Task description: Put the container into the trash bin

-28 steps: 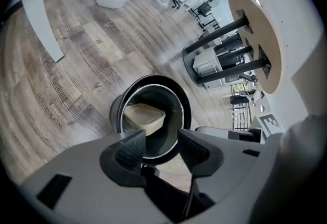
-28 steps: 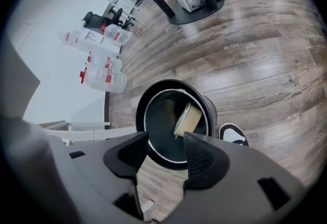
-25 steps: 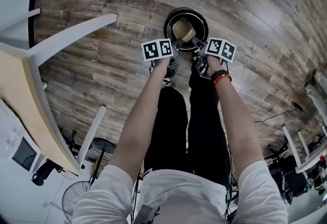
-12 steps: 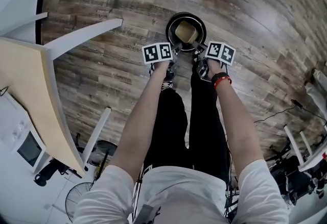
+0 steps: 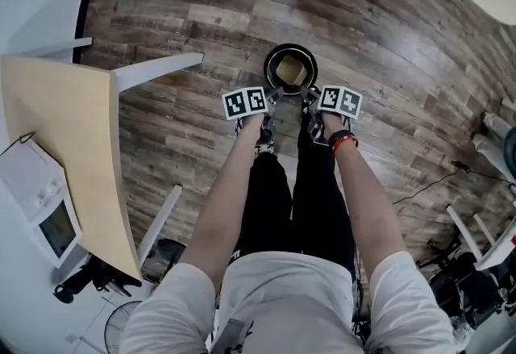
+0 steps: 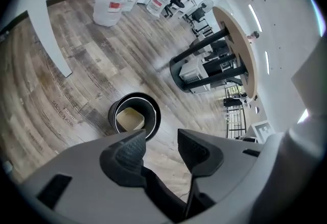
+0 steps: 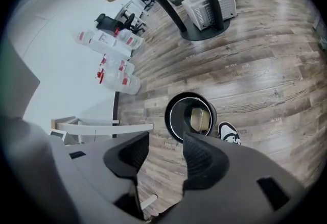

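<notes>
My left tongs (image 6: 161, 139) stand with their 2 jaws apart, a clear gap between the ribbed pads, and nothing in that gap but floor. My right tongs (image 7: 166, 141) are parted about as widely and grip nothing either. From the head view, the 2 tools sit side by side at the ends of my outstretched arms, their marker cubes level with each other. A red band (image 5: 342, 141) sits on my wrist just behind the right one. Just beyond both sets of tips, and lower than them, stands the round black trash bin (image 5: 270, 78) on the wooden floor (image 5: 201, 14). The beige, square-cornered container (image 5: 290, 68) lies inside it, down below the rim and touching neither tool. Along the left tongs, the bin shows past the tip of the left jaw, which covers a little of its near edge. Along the right tongs, it lies past the gap, nearer the right jaw, with the toe of 1 shoe (image 7: 229, 133) just beside it. Farther to the left of the tongs is a light wooden table (image 5: 64, 151) on white legs. Well beyond them, by the wall, stand clear water jugs (image 6: 110, 3) with red labels.
</notes>
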Available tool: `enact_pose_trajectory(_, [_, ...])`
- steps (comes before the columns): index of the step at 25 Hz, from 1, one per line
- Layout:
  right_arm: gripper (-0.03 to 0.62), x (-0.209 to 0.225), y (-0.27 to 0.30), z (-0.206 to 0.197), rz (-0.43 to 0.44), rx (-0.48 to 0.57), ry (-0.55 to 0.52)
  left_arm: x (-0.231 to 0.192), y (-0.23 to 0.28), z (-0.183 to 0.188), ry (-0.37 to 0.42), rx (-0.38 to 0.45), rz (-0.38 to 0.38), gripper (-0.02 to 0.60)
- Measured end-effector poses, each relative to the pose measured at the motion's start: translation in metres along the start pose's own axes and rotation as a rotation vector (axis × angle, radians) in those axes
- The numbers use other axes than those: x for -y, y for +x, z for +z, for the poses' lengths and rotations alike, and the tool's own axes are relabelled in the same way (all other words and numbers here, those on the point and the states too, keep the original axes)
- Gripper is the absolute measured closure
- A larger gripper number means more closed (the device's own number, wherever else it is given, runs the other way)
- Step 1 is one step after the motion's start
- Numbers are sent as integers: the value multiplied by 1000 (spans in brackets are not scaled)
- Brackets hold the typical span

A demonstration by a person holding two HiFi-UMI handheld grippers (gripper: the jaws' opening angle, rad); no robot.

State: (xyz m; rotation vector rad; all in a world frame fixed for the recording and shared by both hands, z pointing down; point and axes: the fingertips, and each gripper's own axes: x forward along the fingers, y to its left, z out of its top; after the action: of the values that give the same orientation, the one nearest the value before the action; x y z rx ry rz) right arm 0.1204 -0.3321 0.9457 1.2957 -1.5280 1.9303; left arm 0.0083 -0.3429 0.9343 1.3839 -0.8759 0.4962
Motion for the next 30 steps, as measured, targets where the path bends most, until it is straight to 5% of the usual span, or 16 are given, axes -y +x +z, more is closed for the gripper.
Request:
enact_pose_trajectory(7, [381,-50,-65,-6,40,49,38,31,-70,-9,-30,32,2,391])
enact_pose_trajectory(17, [388,-121,-152,-20,81,136,30,93,-167,-9,33,92,-32,391])
enact_pose_trajectory(25, [388,-158,-221,-24,94,241,-39,149,-234,0,127,165,-75,391])
enact_pose_trajectory(30, [388,-187,-264,-17,68,351,-159,178,-278,11,255,225,-80,391])
